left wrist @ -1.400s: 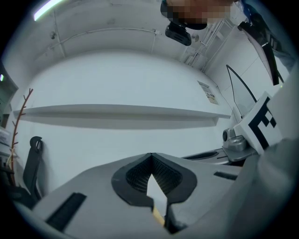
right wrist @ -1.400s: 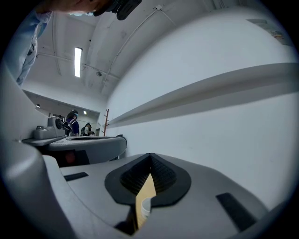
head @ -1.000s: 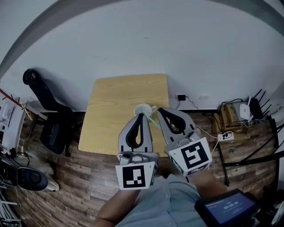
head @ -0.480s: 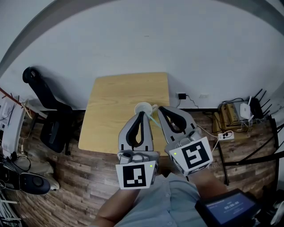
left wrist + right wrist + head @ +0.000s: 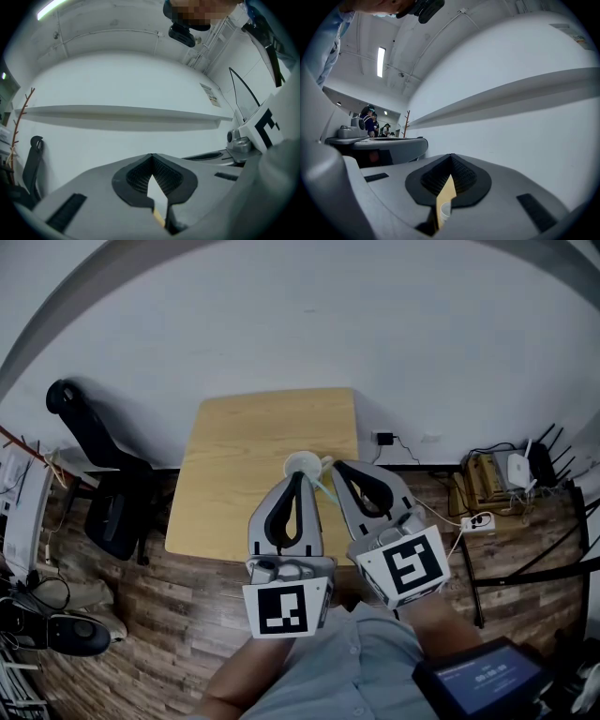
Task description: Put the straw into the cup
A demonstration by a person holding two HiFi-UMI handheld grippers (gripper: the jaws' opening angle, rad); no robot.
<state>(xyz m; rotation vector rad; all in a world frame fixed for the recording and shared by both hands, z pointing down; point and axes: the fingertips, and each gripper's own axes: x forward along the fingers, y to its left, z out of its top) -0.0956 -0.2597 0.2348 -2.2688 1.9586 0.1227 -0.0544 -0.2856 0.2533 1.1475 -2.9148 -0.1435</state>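
A white cup (image 5: 302, 465) stands near the front right of the wooden table (image 5: 246, 442). A thin pale green straw (image 5: 324, 491) shows slanting between the two grippers, right by the cup; whether its end is inside the cup is unclear. My left gripper (image 5: 299, 480) points at the cup's near side, tips together, nothing between them (image 5: 151, 154). My right gripper (image 5: 336, 470) sits just right of the cup, also shut (image 5: 451, 155). Through its lower gap, the right gripper view shows the cup (image 5: 445, 210) and a strip of table (image 5: 447, 190). No straw appears in either gripper view.
A black office chair (image 5: 101, 474) stands left of the table. On the wood floor to the right lie a power strip (image 5: 474, 524), cables and a router (image 5: 517, 472). A white wall runs behind the table. A dark screen (image 5: 480, 679) is at the lower right.
Both grippers stay shut in nearly the same place beside the cup. The head view has only shifted slightly, so the table sits a little higher in the picture.
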